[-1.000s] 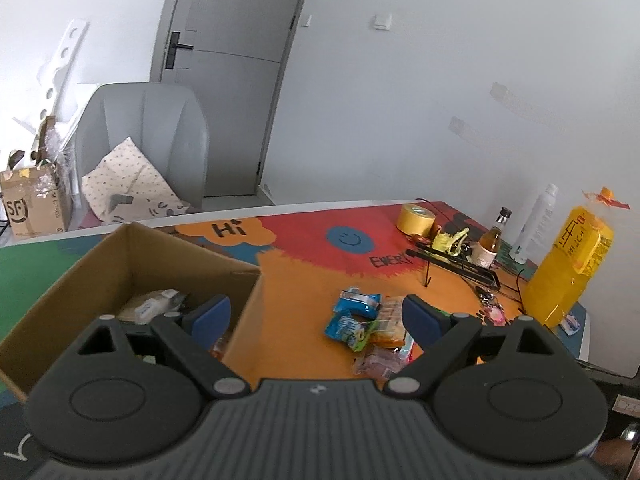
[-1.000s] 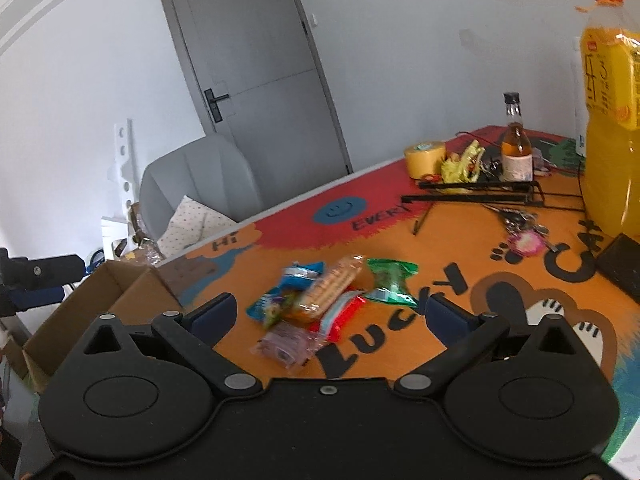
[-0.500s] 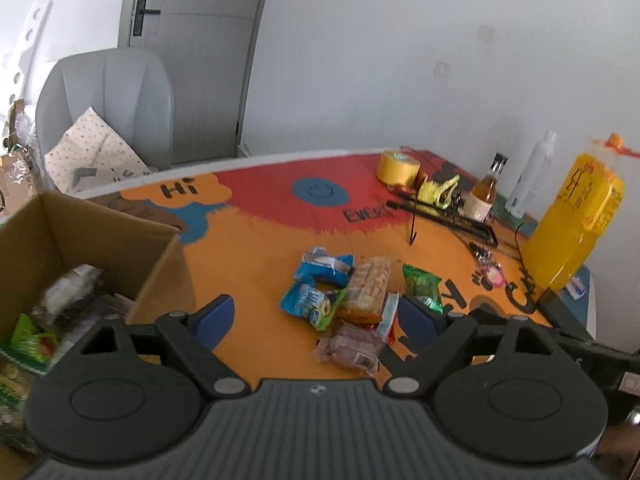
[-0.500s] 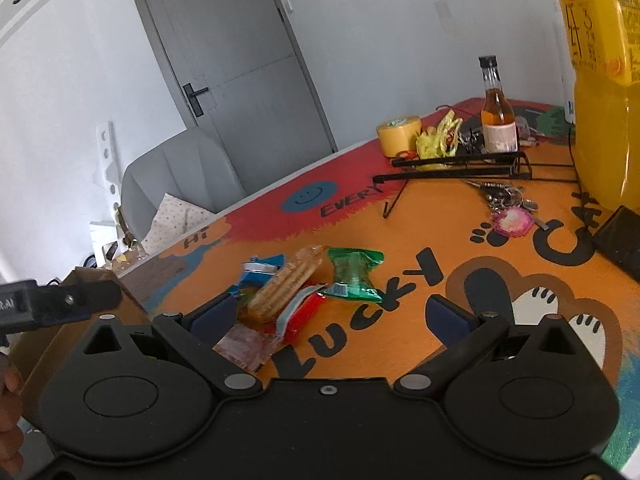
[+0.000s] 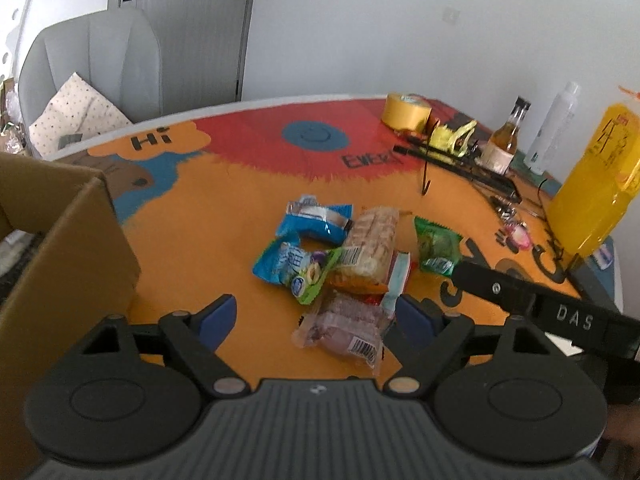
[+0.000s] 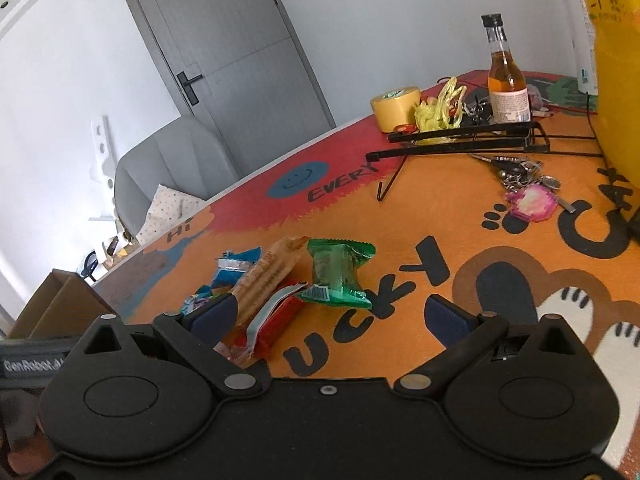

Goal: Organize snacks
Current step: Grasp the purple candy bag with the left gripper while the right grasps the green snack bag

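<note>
A pile of snack packets lies mid-table: a clear pinkish packet point(image 5: 346, 326), a long biscuit pack point(image 5: 370, 250), two blue packets point(image 5: 316, 220), a red-and-white packet point(image 5: 396, 280) and a green packet point(image 5: 436, 250). My left gripper point(image 5: 318, 314) is open and empty, low over the pinkish packet. My right gripper point(image 6: 328, 316) is open and empty, just before the green packet point(image 6: 336, 274) and biscuit pack point(image 6: 268, 280). A cardboard box point(image 5: 60, 248) stands at the left.
A yellow tape roll point(image 5: 406, 110), a black wire rack point(image 6: 460, 140), a small amber bottle point(image 6: 506, 80), keys with a pink charm point(image 6: 530, 200) and a big yellow jug point(image 5: 592, 196) sit at the right. A grey chair point(image 5: 92, 68) stands behind the table.
My left gripper swung right from the box and came down over the snack pile. My right gripper moved in closer to the green packet.
</note>
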